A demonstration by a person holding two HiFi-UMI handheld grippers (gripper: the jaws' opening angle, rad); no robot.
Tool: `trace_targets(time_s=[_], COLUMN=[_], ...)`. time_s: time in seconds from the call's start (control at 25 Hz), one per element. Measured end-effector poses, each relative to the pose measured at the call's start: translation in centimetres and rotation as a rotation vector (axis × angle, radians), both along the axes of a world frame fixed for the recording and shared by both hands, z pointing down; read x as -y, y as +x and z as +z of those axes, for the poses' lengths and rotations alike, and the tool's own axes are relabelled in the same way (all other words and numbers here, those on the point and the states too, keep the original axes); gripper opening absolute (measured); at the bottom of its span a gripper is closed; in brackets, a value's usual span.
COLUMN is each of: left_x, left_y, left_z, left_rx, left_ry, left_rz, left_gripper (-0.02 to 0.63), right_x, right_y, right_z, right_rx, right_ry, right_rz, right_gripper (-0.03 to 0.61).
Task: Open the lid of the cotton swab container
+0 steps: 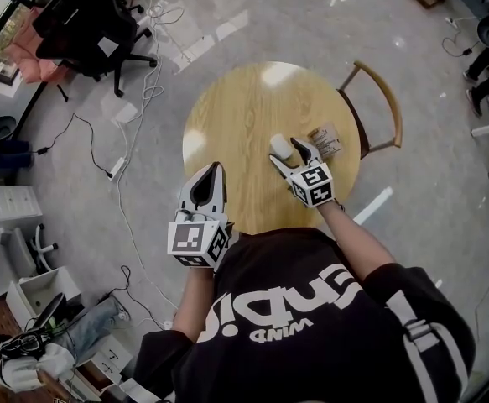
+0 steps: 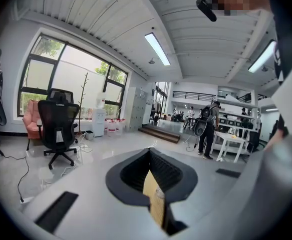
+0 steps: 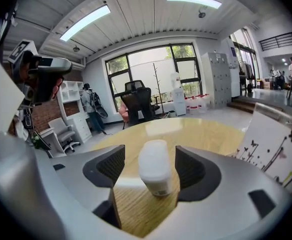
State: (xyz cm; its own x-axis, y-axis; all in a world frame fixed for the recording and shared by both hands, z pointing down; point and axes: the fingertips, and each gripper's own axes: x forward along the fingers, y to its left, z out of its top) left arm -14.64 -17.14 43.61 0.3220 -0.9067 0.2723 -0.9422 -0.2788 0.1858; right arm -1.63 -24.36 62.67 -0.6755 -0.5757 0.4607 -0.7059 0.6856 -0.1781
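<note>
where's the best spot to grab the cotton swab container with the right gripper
Probably low on the body of the cotton swab container, squeezing its two side faces. It stands upright on the table, between the open jaws of the right gripper. So come in level from the person's side and leave the top free.

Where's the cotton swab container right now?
In the head view the cotton swab container stands on the round wooden table, right of centre, untouched between the right gripper's open jaws, with a printed card just to its right.
</note>
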Motion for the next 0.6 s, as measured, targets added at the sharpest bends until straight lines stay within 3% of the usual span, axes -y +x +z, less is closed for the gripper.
trace_targets(time_s=[0.6], left_x=[-0.3], left_y=[-0.6], left_z=[0.2], left_rx=[0.015], left_ry=[-0.018], left_rz=[-0.028], left_gripper=[0.009], right_x=[0.7], right_y=[0.0], right_z=[6.3], right_rx=[-0.125], right_ry=[-0.074], right_rz=[0.023], right_gripper=[0.291])
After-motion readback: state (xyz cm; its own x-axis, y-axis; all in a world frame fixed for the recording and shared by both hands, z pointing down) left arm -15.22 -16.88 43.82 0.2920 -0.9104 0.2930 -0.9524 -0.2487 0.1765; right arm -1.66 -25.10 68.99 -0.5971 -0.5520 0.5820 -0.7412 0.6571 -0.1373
